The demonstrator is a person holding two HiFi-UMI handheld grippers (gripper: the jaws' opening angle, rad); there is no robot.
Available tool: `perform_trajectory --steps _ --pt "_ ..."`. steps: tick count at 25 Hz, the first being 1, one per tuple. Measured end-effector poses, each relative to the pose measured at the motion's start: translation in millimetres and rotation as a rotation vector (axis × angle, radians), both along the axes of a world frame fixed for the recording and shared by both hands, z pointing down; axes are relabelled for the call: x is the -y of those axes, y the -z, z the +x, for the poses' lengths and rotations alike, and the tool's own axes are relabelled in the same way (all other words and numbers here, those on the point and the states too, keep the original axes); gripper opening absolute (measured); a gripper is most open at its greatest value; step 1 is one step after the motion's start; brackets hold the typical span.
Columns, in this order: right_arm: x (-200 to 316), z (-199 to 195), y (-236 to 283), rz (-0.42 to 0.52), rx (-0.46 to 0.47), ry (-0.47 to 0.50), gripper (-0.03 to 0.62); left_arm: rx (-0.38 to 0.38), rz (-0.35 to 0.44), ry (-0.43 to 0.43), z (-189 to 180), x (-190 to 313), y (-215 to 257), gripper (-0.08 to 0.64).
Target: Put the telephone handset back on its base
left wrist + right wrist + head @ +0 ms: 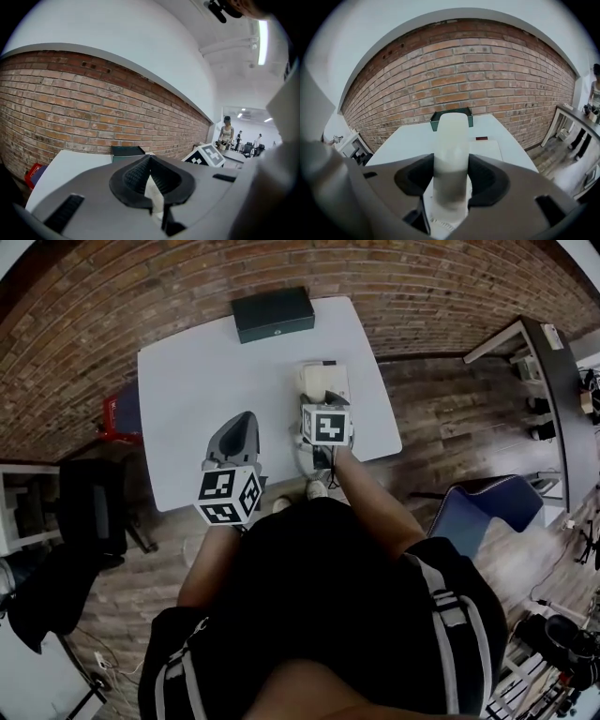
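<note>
Gripping the cream plastic telephone handset mid-length, the right gripper has its dark pads pressed on both sides of it, handset pointing away toward the dark green rectangular box at the far table edge. Handset is lined up over the left part of the flat cream telephone base, on the right side of the white rectangular table. Can't tell if it's touching the cradle yet. Task looks well along: handset picked up and brought to the base; lowering or seating it and letting go are left. Left gripper is held over the near table edge, well apart from the phone, jaws nearly together with only a thin pale sliver between the pads, not holding any task item
</note>
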State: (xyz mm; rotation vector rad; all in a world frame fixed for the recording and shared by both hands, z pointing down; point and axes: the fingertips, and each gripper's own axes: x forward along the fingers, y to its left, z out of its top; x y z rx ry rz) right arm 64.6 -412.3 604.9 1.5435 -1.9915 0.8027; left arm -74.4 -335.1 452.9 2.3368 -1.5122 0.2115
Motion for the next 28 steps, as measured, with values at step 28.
perform_trajectory --steps 28 --pt "41 -14 -69 -0.149 0.008 0.004 0.21 0.056 -0.043 0.169 -29 -11 -10 0.002"
